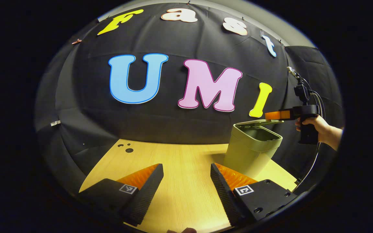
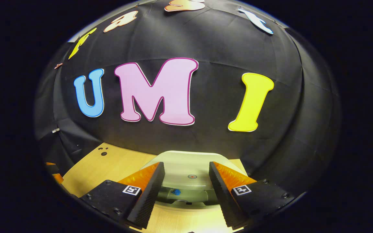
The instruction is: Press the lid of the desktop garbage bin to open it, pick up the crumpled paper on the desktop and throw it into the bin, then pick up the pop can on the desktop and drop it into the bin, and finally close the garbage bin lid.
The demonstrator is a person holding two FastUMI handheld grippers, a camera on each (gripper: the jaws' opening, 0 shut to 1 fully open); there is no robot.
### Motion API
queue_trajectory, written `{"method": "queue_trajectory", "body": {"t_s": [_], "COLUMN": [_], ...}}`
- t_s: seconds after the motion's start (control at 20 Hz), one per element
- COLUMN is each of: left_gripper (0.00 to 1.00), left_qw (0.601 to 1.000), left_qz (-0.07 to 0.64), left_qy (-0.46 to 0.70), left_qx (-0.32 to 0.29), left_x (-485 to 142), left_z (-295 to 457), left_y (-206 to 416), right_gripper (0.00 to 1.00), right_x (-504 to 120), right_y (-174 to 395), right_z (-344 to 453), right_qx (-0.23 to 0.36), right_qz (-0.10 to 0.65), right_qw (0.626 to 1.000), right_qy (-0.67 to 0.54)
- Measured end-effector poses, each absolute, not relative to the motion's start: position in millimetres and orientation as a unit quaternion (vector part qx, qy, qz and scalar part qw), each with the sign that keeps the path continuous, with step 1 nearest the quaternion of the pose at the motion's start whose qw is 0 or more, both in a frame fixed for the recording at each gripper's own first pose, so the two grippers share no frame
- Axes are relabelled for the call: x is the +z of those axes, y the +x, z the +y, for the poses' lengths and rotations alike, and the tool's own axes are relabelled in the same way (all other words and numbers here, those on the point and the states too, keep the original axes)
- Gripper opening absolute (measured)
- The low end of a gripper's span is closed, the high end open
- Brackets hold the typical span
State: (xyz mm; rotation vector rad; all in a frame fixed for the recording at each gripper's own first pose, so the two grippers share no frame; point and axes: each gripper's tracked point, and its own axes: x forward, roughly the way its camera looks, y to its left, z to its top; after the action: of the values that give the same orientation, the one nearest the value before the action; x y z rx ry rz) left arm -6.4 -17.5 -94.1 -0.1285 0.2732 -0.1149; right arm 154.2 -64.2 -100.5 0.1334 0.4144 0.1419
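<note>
Left gripper (image 1: 186, 187): It is closest to us, low over the front part of the table (image 1: 186, 161). Its two fingers are spread wide apart. Nothing is between them, just bare wood.

Table: It is light wood. I see no paper ball and no pop can on the part that shows. A few small dark holes sit near its far left corner.

Bin (image 1: 253, 147): The green bin stands near the right edge of the table, a bit past the left gripper. It is upright.

Lid (image 1: 260, 123): It is tipped up, not shut. In the left gripper view there is an open gap between lid and bin.

Right gripper (image 2: 186, 187): It is up high beside the bin, with a hand (image 1: 316, 126) holding it. Its fingers are spread apart and hold nothing. In the left gripper view its tip is right at the lid's edge. I cannot tell if it is touching.

Inside the bin: In the right gripper view I look under the lid. A little blue thing (image 2: 175, 192) is in there. I cannot tell what it is.

Done so far: I think the lid was opened and the paper and can are likely inside, since the table looks bare.

Still to do: I think only shutting the lid is left.
</note>
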Motion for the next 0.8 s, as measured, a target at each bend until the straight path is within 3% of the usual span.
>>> {"method": "queue_trajectory", "body": {"t_s": [0.8], "left_gripper": [0.94], "left_qw": [0.986], "left_qz": [0.141], "left_qy": [-0.067], "left_qx": [-0.051], "left_x": [-97.8], "left_z": [-13.5], "left_y": [-9.1], "right_gripper": [0.87], "right_x": [-146.2], "right_y": [128.3], "right_z": [-55.9], "right_qx": [0.07], "right_qz": [0.238], "right_qw": [0.967], "right_qy": [0.065]}}
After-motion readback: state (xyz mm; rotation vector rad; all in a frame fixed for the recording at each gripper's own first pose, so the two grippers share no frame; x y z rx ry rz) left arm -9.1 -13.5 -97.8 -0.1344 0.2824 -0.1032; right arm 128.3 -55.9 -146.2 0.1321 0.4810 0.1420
